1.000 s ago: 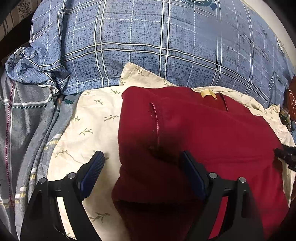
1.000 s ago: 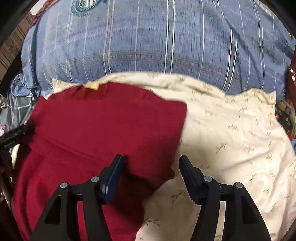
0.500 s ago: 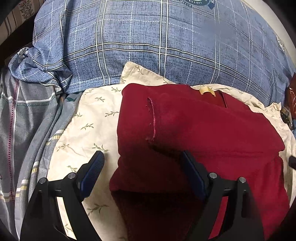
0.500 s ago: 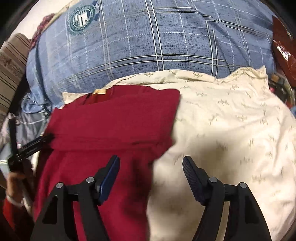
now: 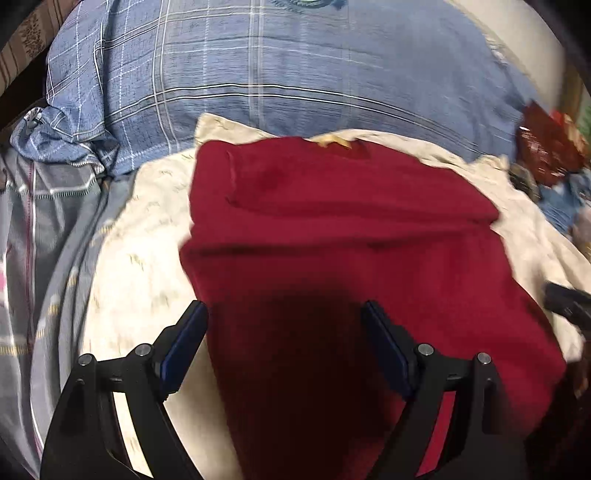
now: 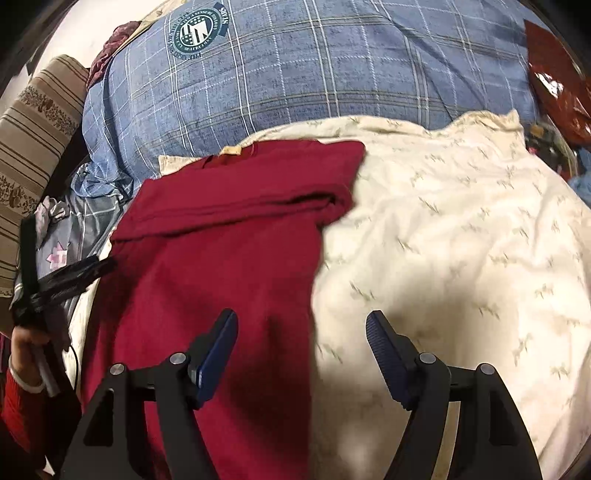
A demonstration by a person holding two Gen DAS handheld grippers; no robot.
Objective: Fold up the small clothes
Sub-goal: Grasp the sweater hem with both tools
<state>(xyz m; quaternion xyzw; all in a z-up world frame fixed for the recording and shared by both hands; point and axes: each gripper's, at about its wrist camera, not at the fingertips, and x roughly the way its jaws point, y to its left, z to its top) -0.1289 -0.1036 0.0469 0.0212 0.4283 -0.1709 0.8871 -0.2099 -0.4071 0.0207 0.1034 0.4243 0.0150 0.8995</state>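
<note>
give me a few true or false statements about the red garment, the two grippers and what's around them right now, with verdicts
1. The red garment lies on a cream leaf-print cloth. True.
2. The left gripper is shut on the garment. False: its jaws are open, holding nothing.
3. The right gripper is open. True.
4. A green pillow lies behind the garment. False: the blue plaid pillow does.
5. The garment's tan neck label is at its far edge. True.

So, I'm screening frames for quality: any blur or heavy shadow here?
Left wrist: motion blur smears the sheet print; dark shadow on the red garment between the open fingers. Right wrist: blur on the garment's edge, badge lettering fairly sharp; shadow by the gripper.
</note>
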